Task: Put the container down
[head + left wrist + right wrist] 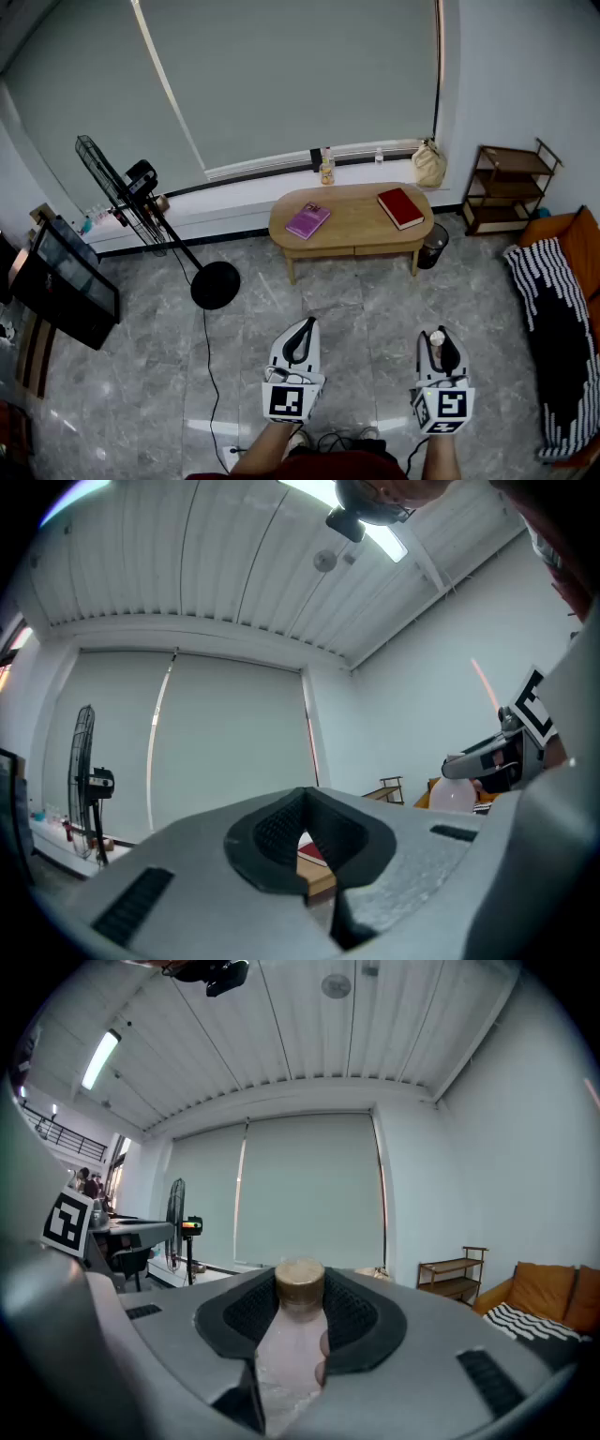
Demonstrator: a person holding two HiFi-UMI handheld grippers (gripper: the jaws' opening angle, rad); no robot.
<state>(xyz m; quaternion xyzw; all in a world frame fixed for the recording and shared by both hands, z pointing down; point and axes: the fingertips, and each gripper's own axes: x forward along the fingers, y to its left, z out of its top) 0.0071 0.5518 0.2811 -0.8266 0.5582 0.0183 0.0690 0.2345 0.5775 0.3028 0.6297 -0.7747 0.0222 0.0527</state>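
My right gripper (441, 351) is shut on a clear container (436, 341) with a tan lid. In the right gripper view the container (296, 1344) stands upright between the black pads (352, 1321), its lid (300, 1282) poking up above them. The left gripper (299, 340) hangs beside it at about the same height above the grey floor. Its jaws are shut with nothing between them. In the left gripper view its tips (302, 801) meet, and a narrow slit below them shows the wooden table (314, 878) far ahead.
Ahead stands a low wooden table (354, 232) with a purple book (307, 220) and a red book (400, 207). A standing fan (127, 187) is at the left, its cable running across the floor. A small shelf (506, 187) and a sofa with a striped throw (553, 328) are at the right.
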